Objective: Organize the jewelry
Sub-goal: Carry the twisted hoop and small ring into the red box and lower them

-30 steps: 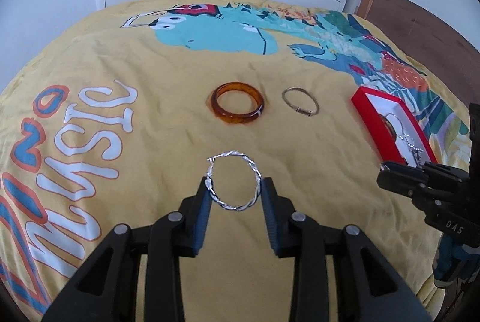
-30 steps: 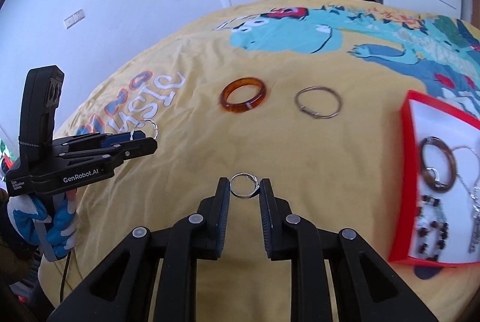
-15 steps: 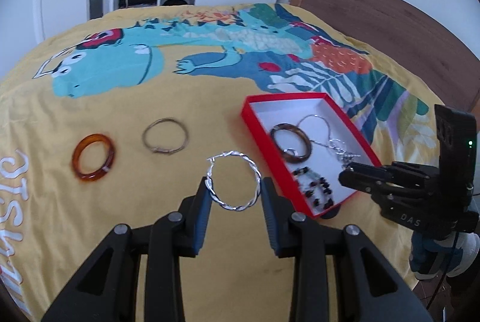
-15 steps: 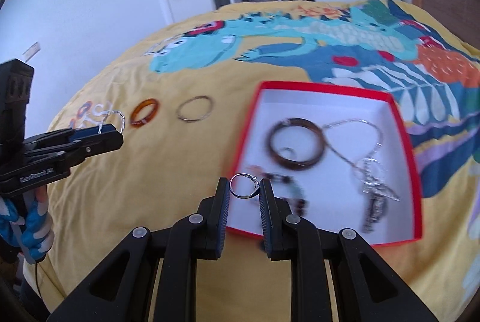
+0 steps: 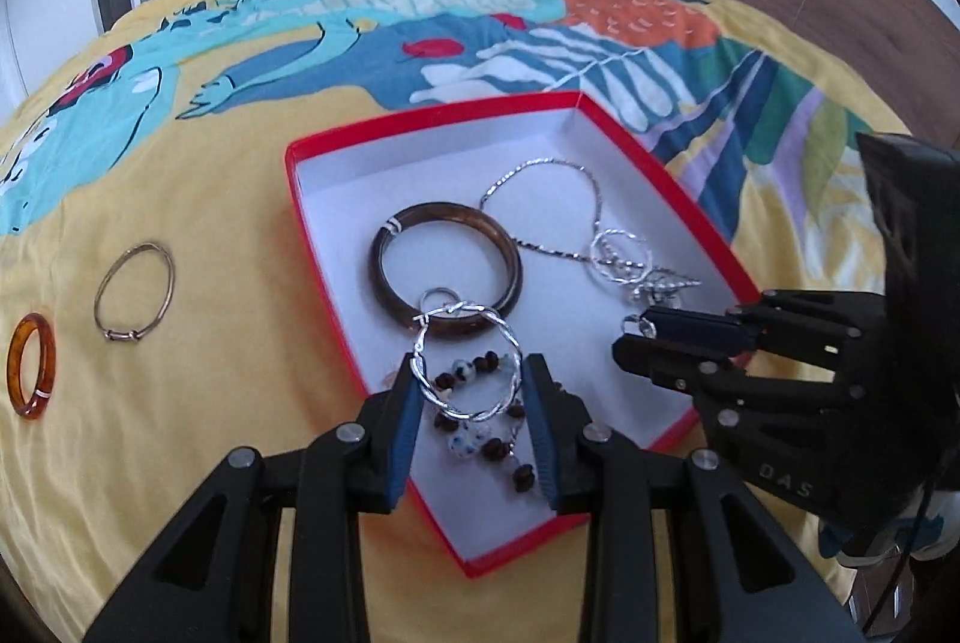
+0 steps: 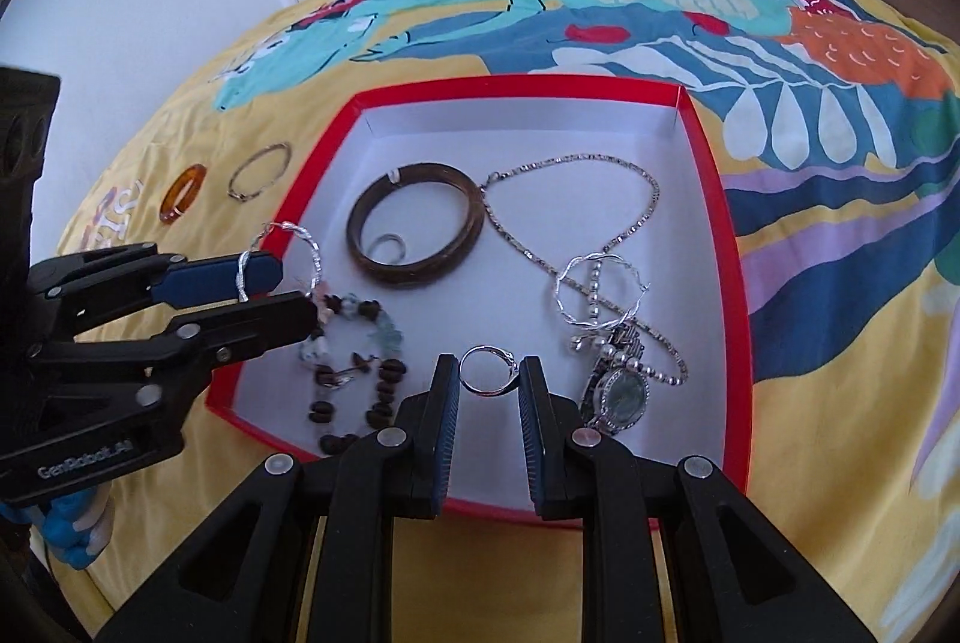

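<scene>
My left gripper [image 5: 471, 391] is shut on a twisted silver hoop earring [image 5: 465, 361] and holds it above the near left part of the red jewelry box [image 5: 336, 277]. My right gripper [image 6: 487, 382] is shut on a small silver ring [image 6: 486, 372] above the box's near edge [image 6: 735, 283]. Inside the box lie a dark brown bangle [image 6: 414, 226], a beaded bracelet [image 6: 354, 349], a silver chain [image 6: 600, 199], another silver hoop [image 6: 597, 298] and a watch [image 6: 621, 391]. The left gripper also shows in the right wrist view [image 6: 282, 295].
An amber ring [image 5: 30, 367] and a thin metal bangle [image 5: 135, 292] lie on the yellow printed bedspread left of the box. A wooden headboard stands at the far right, wardrobes and a door at the back.
Both grippers have swung right from the bedspread to above the red box, each still holding its piece. The box now fills the middle of both views.
</scene>
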Motion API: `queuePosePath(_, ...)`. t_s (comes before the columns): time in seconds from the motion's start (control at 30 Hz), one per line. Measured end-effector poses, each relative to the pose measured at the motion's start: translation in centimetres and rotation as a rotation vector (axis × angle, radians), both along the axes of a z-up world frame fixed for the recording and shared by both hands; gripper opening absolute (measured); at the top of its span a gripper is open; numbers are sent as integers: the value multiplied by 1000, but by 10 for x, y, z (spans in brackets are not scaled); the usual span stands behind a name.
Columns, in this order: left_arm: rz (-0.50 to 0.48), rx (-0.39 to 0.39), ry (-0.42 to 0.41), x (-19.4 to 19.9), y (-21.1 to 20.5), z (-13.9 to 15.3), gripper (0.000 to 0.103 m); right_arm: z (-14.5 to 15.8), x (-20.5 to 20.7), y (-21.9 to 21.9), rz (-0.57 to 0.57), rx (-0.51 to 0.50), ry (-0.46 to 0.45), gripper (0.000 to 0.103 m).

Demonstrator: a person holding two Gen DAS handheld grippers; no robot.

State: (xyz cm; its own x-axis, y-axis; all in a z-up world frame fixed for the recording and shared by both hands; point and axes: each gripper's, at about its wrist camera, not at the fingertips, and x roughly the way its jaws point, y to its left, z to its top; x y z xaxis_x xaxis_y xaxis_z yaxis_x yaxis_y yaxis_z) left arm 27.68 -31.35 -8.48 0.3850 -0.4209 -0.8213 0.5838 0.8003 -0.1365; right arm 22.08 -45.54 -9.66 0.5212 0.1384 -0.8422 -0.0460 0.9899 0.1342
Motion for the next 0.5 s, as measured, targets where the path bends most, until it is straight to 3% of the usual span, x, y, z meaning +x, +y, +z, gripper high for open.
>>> queuePosePath(0.3, -18, 86, -4, 3, -16, -18, 31, -10, 5, -5, 53, -31, 20, 20)
queuePosePath(0.5, -19, 89, 7, 4, -14, -18, 32, -9, 5, -6, 74, -54, 36, 19)
